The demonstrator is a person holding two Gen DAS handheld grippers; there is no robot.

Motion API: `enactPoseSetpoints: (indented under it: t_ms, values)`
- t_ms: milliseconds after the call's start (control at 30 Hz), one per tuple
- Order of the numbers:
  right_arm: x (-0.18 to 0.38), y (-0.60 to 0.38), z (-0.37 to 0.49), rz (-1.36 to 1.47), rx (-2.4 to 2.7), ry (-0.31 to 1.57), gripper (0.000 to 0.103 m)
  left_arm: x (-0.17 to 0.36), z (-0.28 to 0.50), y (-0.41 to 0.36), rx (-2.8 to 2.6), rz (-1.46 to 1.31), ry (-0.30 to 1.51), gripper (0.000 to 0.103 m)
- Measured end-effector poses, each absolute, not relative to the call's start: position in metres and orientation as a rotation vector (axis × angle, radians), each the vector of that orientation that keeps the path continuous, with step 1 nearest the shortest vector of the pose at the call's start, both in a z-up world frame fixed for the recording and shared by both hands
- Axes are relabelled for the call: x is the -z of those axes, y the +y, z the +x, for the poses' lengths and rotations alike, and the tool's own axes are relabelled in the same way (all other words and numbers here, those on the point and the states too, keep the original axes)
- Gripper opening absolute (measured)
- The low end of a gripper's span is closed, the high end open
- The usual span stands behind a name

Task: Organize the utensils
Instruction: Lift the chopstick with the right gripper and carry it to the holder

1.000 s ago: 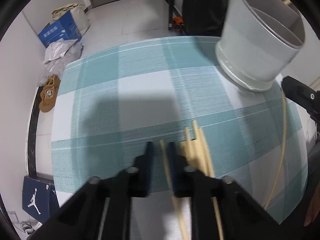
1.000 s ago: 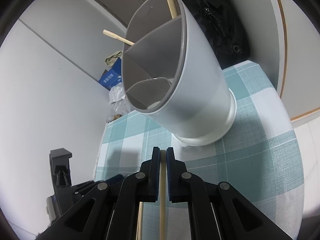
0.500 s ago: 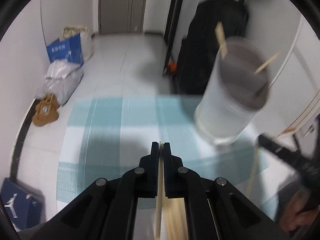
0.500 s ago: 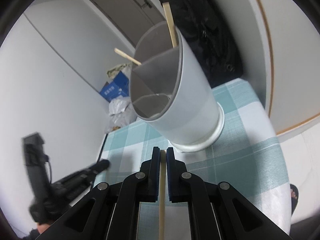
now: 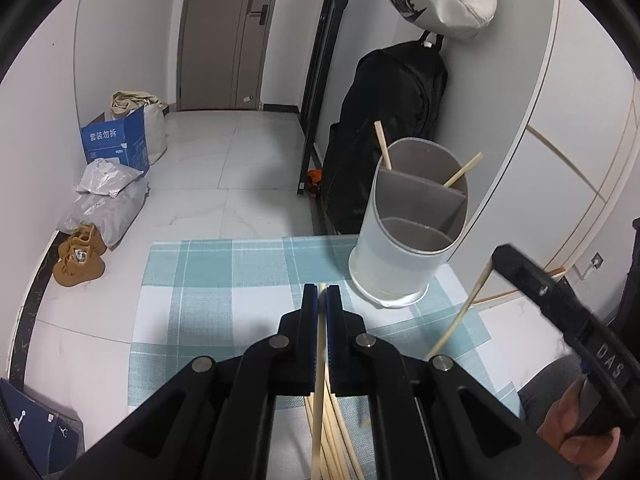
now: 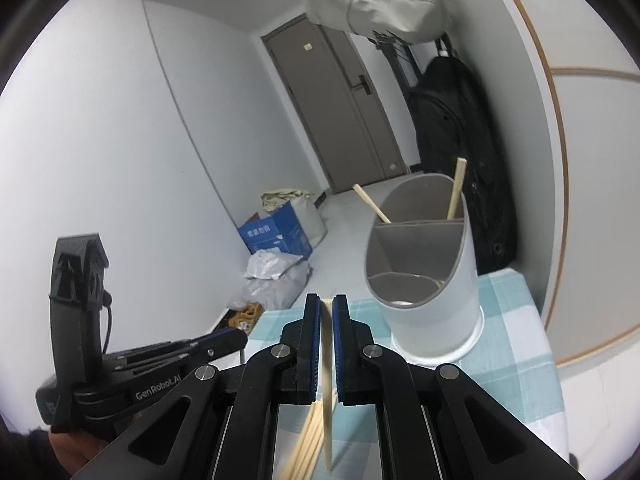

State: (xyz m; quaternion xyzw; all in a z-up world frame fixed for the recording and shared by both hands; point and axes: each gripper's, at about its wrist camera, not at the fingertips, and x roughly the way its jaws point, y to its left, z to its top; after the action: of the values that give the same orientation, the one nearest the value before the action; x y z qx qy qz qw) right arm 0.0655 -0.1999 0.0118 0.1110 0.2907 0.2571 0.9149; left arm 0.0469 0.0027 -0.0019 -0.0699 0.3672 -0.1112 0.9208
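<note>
Left wrist view: left gripper sits above the checked cloth, jaws clamped on a single chopstick.
Left-held chopstick: pale wood, thin and straight; it runs back between the black fingers toward the camera.
Loose chopsticks: a bundle of the same pale sticks lies on the cloth below the left gripper, partly hidden by its fingers.
Right gripper: jaws pinched on a second chopstick; blue pads press both of its sides.
Right-held chopstick, seen from the left wrist: it hangs slanted from the gripper tip, lower end over the cloth.
Utensil holder: tall, round, light grey outside, darker grey inside, split by partitions into compartments; it stands upright near the far right corner of the table.
Holder contents: two chopsticks lean in the rear compartment, tips above the rim; the front compartment shows no sticks.
Tablecloth: teal and white check, covers the table top.
Person: a hand grips the right tool's handle at the lower right edge.
</note>
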Motion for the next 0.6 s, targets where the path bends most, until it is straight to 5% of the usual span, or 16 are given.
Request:
enactPoseSetpoints:
  t_ms: [600]
  values:
    - [-0.047,-0.206,0.088,0.192,-0.516,0.566,0.005,-0.034,0.071,-0.006,0.277,-0.13,0.742,0.0]
